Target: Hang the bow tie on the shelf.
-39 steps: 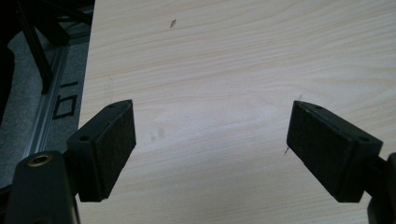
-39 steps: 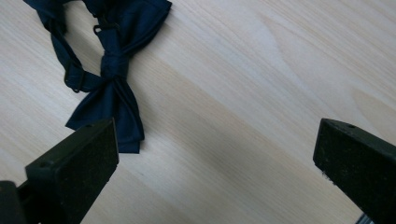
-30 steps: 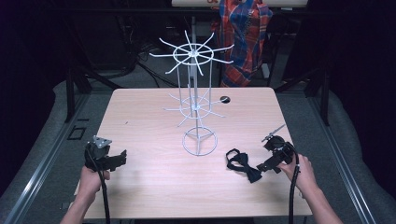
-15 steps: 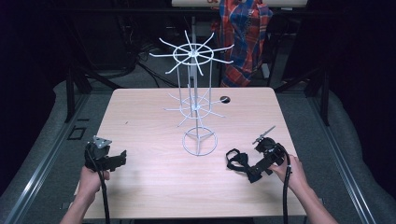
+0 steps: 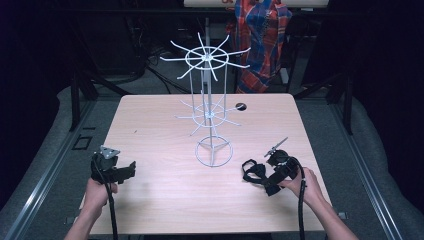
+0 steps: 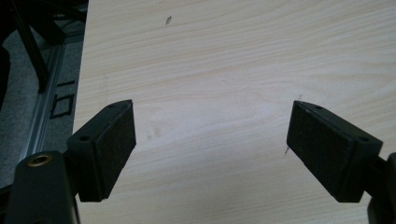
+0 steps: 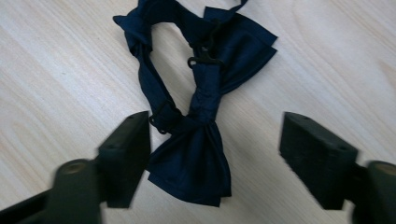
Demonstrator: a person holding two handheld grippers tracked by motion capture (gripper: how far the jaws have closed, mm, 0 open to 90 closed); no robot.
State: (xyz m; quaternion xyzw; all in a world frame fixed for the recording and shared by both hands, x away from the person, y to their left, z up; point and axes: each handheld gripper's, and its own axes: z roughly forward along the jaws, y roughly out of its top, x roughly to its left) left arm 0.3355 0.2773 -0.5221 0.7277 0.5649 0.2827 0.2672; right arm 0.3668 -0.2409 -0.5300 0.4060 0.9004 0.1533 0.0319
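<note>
- Looking down from the high view, a dark bow tie (image 5: pixel 254 170) lies flat on the near right part of the pale wooden desk (image 5: pixel 165 145), just right of the round base of a white wire rack (image 5: pixel 210 112) that stands at the desk's middle.
- Its long axis runs slantwise from far left to near right, and the near right end lies between the jaws of the right tool (image 5: pixel 267 184), which a hand (image 5: pixel 302 186) aims toward the far left.
- At the near left, the left tool (image 5: pixel 131 170) is held low over bare wood, aimed right and well apart from the tie.
- A small dark hole (image 5: pixel 240 106) sits in the desk beyond the rack.
- From the left gripper view, the left tool (image 6: pixel 210 144) has its jaws spread wide, with plain desk (image 6: pixel 224 56) between the pads.
- From the right gripper view, the bow tie (image 7: pixel 196 112) stretches away along the right tool (image 7: pixel 212 154): one wing of the bow lies between the jaws, with the knot, strap loop and hook farther off.
- These jaws have just been closing; the left pad is at the cloth's edge, the right pad stands clear, so nothing is pinched.
</note>
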